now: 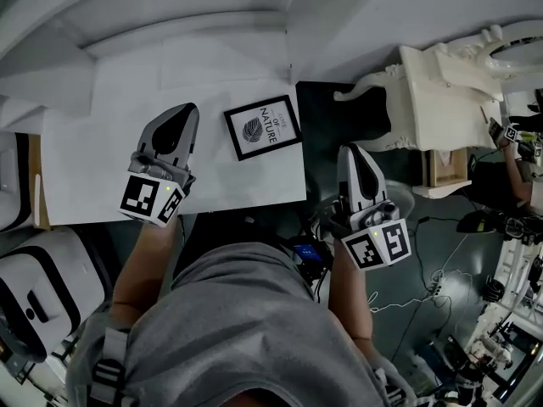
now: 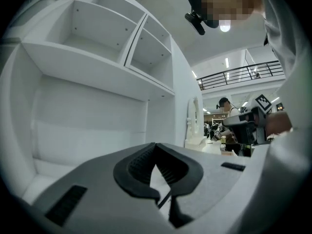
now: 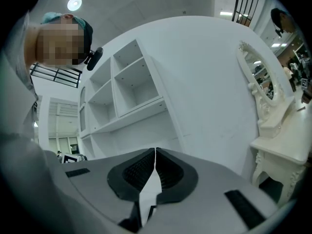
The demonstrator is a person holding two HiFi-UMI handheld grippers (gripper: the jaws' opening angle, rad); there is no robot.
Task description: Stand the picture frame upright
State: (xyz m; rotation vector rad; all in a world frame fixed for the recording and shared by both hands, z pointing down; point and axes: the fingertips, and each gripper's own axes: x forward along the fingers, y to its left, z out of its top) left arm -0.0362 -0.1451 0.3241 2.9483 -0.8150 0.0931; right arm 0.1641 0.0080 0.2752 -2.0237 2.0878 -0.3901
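A black picture frame [image 1: 263, 126] with a leaf print and the word NATURE lies flat on the white desk [image 1: 102, 168], close to the desk's right edge. My left gripper [image 1: 188, 110] hovers over the desk just left of the frame, apart from it, jaws shut on nothing. In the left gripper view the left gripper [image 2: 155, 146] points level at the white shelf wall. My right gripper [image 1: 349, 150] is off the desk's right front corner, over the dark floor, shut and holding nothing. The right gripper [image 3: 155, 152] faces a white side panel in its own view; neither gripper view shows the frame.
Open white shelves [image 2: 97, 48] rise behind the desk. An ornate white dressing table [image 1: 441, 91] with a mirror [image 3: 258, 77] stands to the right. Cables [image 1: 424, 295] trail on the dark floor. A white and black rounded object [image 1: 34, 287] sits at the lower left.
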